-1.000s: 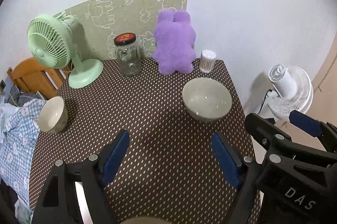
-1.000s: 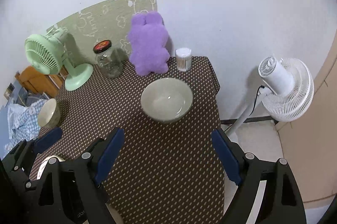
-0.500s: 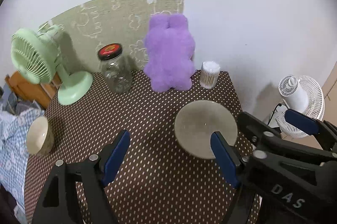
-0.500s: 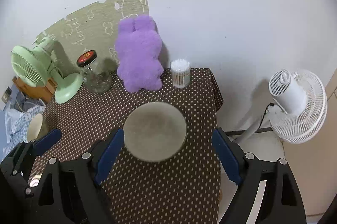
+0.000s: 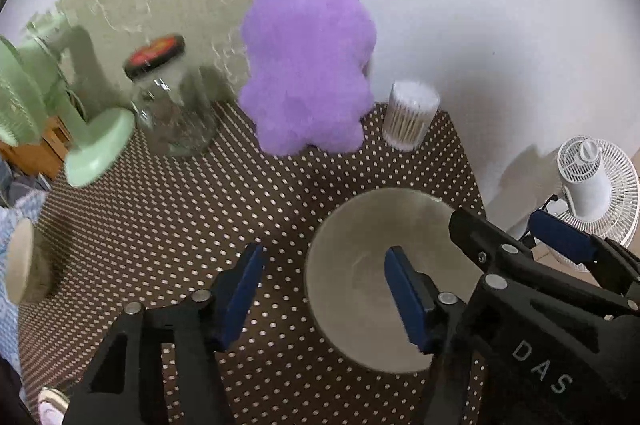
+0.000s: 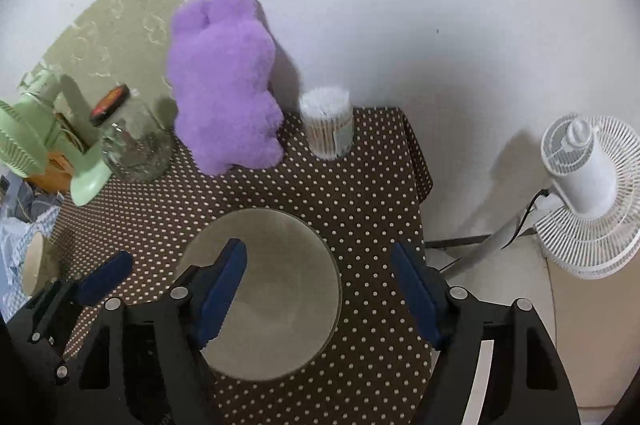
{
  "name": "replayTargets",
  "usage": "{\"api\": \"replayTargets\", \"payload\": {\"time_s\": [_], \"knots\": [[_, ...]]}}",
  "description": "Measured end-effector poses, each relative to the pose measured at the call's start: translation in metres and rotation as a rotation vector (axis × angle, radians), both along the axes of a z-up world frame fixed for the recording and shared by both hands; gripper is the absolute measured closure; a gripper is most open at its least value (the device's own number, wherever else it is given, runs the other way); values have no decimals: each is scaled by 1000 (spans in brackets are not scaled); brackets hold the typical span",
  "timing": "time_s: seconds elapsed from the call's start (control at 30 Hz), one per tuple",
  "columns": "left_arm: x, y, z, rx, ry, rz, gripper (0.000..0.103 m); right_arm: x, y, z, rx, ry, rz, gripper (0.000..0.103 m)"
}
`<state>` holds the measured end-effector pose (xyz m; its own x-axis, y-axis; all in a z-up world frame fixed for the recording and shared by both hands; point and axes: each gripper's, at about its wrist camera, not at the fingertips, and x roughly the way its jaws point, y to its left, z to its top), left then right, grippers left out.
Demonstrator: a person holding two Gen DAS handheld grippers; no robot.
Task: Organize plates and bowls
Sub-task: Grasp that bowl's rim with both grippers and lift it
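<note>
The large bowl (image 6: 262,289) sat upright on the dotted desk (image 6: 360,193), near its right edge, empty as far as I could see. I judged it glazed ceramic: stiff, fairly heavy, slick at the wall, and liable to chip if knocked or dropped. The rim looked like the only sensible hold, one pad inside and one outside. Both claws were already placed for that. The left claw (image 5: 324,289) straddled the bowl's left rim, its right pad inside the bowl and its left pad over the cloth, jaws closing but not yet pressing. The right claw (image 6: 320,289) straddled the right rim the same way, closing, holding nothing yet. I reckoned a two-sided rim pinch should keep it level. A smaller bowl (image 5: 24,261) stood at the desk's far left edge, well apart. Behind were a purple plush toy (image 5: 308,65), a glass jar (image 5: 172,105) and a cotton-swab tub (image 5: 410,117).
</note>
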<state>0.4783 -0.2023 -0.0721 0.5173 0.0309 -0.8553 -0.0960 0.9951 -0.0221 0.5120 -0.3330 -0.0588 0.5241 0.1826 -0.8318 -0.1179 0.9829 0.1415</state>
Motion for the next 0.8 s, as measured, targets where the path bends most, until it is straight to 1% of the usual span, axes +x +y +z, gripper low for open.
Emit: {"api": "replayTargets", "payload": {"time_s": [0.07,0.1,0.13,0.17,0.2,0.3,0.37,0.43,0.47,0.5,0.6,0.8], "knots": [[5,0,-9,1,17,-1,48,6,1,-11,-1,23,3,34],[7,0,-14,6,27,-1,52,8,1,-15,-2,31,3,35],[9,0,-19,14,34,-1,56,10,2,-20,-3,39,3,39],[11,-2,-23,19,42,-3,63,12,2,-24,-3,48,4,44],[12,-2,-26,18,52,-3,66,14,3,-30,-5,60,4,46],[16,-5,-35,14,69,-4,73,18,2,-39,6,84,3,54],[18,-4,-38,18,76,-4,77,20,3,-44,13,93,11,64],[21,-4,-42,13,91,-2,80,20,3,-48,20,98,16,67],[22,-3,-43,11,98,2,83,21,4,-50,21,99,18,72],[23,-3,-45,9,105,3,85,22,4,-51,22,101,20,74],[27,-3,-51,10,110,2,86,24,3,-57,33,123,24,78],[28,-5,-51,7,111,-5,86,25,3,-58,41,129,15,79]]}}
